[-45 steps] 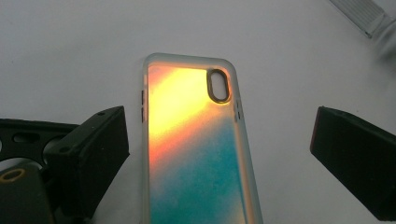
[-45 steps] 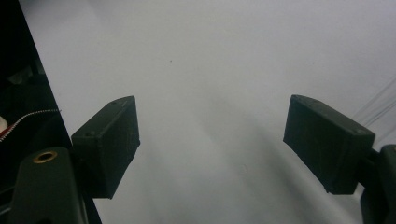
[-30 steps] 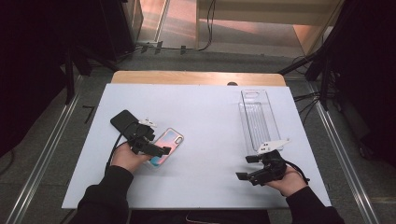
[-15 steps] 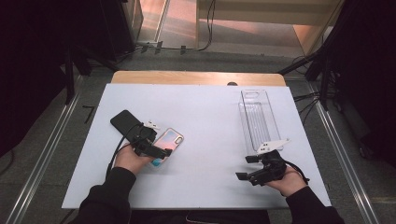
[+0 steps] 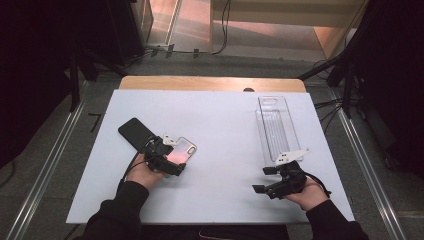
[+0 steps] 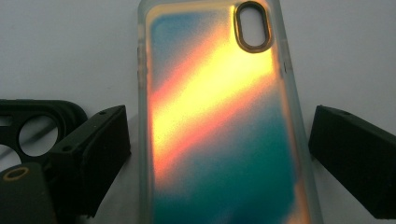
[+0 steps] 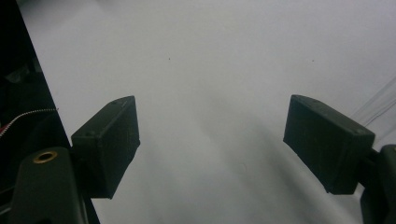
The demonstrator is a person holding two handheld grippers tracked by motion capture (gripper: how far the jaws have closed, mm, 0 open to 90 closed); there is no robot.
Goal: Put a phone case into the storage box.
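the right tongs [image 5: 261, 180] are resting at the near right of the white surface [image 5: 225, 125], held in the person's right hand [image 5: 305, 192] and pointing left. in the right gripper view their two black jaws are standing wide apart over bare surface, gripping nothing.

a little farther, at the near left, the left tongs [image 5: 176, 161] are lying over the iridescent phone case [image 5: 184, 149], held in the person's left hand [image 5: 145, 172]. in the left gripper view the case [image 6: 219, 121] is lying flat between the two jaws, its orange and teal back facing up and its oval camera opening at the far end. the jaws are standing open on either side of it: the right one is clearly apart from the case's edge, the left one is just beside it, and i cannot tell whether that one is touching.

just left of that, a black phone case [image 5: 135, 132] is lying flat on the surface, close beside the iridescent one.

farther off on the right, a clear plastic tray [image 5: 276, 127] is lying lengthwise, its near end just beyond the right tongs.
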